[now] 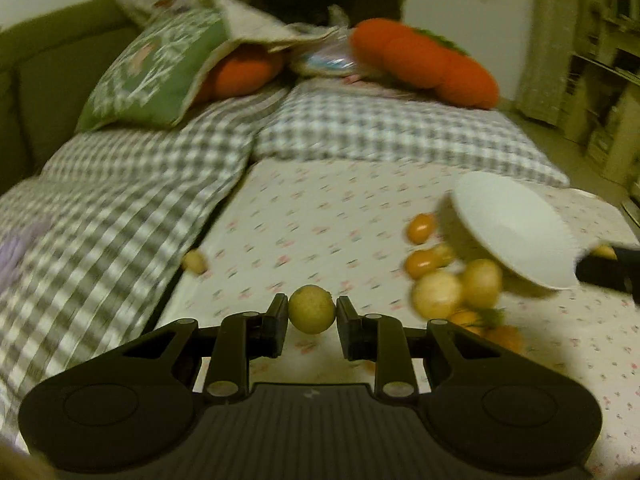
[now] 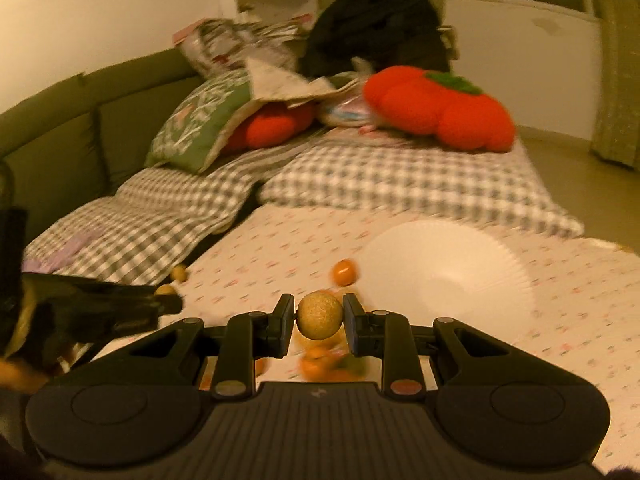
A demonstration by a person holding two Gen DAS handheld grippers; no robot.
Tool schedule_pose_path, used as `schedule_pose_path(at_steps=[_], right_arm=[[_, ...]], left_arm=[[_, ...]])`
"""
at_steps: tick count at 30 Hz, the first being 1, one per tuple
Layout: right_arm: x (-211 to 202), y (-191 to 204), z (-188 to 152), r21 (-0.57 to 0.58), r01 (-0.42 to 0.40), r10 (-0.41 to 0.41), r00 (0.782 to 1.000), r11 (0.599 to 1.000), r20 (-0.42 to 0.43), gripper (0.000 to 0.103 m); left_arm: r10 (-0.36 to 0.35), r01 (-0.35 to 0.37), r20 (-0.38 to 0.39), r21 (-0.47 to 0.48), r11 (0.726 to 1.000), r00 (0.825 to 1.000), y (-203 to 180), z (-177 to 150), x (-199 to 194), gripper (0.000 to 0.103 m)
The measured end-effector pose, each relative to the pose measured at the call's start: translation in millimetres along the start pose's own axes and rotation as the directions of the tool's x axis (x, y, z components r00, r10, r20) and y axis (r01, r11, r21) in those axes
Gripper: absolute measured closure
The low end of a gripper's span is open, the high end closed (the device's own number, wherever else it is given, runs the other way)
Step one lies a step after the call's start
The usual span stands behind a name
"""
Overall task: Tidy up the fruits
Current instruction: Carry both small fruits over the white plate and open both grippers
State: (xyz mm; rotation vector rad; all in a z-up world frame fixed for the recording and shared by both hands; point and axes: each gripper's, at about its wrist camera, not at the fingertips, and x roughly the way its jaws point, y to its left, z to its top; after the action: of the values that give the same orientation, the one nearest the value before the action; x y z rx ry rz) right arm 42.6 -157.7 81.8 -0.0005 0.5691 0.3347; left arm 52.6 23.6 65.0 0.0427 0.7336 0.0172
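My left gripper (image 1: pixel 312 314) is shut on a small round yellow-green fruit (image 1: pixel 311 309) above the flowered cloth. My right gripper (image 2: pixel 319 318) is shut on a round tan fruit (image 2: pixel 320 316). A white fluted bowl (image 1: pixel 508 232) sits to the right in the left wrist view, with a pile of yellow and orange fruits (image 1: pixel 448 280) beside it. In the right wrist view the bowl (image 2: pixel 452 276) is ahead right, an orange fruit (image 2: pixel 344 272) lies at its left, and more orange fruits (image 2: pixel 320 364) lie under the gripper. The right gripper's tip (image 1: pixel 608 268) shows in the left view.
A lone yellow fruit (image 1: pixel 195 261) lies at the cloth's left edge against grey checked cushions (image 1: pixel 132 184). Orange pumpkin pillows (image 1: pixel 424 64) and a green pillow (image 1: pixel 156 68) are at the back. The left gripper (image 2: pixel 100 308) shows at the left of the right view.
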Motion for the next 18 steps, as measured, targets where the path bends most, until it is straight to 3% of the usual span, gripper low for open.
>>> schedule_pose_path(at_steps=[4, 8, 18], right_arm=[[2.6, -30.4, 6.4, 0.020, 0.053, -0.053, 0.999, 0.998, -0.002, 0.079], [11.3, -61.4, 4.0, 0.129, 0.066, -0.061, 0.997, 0.989, -0.038, 0.079], [19.8, -90.9, 7.5, 0.174, 0.092, -0.082, 0.995, 0.981, -0.060, 0.079]], left_arm=[[-0.033, 0.031, 0.038, 0.068, 0.997, 0.999, -25.3, 10.5, -5.8, 0.089], [-0.067, 0.058, 0.063, 0.129, 0.990, 0.996, -47.2, 20.6, -5.5, 0.089], [-0.153, 0.129, 0.072, 0.268, 0.955, 0.986, -103.1, 39.1, 16.7, 0.089]])
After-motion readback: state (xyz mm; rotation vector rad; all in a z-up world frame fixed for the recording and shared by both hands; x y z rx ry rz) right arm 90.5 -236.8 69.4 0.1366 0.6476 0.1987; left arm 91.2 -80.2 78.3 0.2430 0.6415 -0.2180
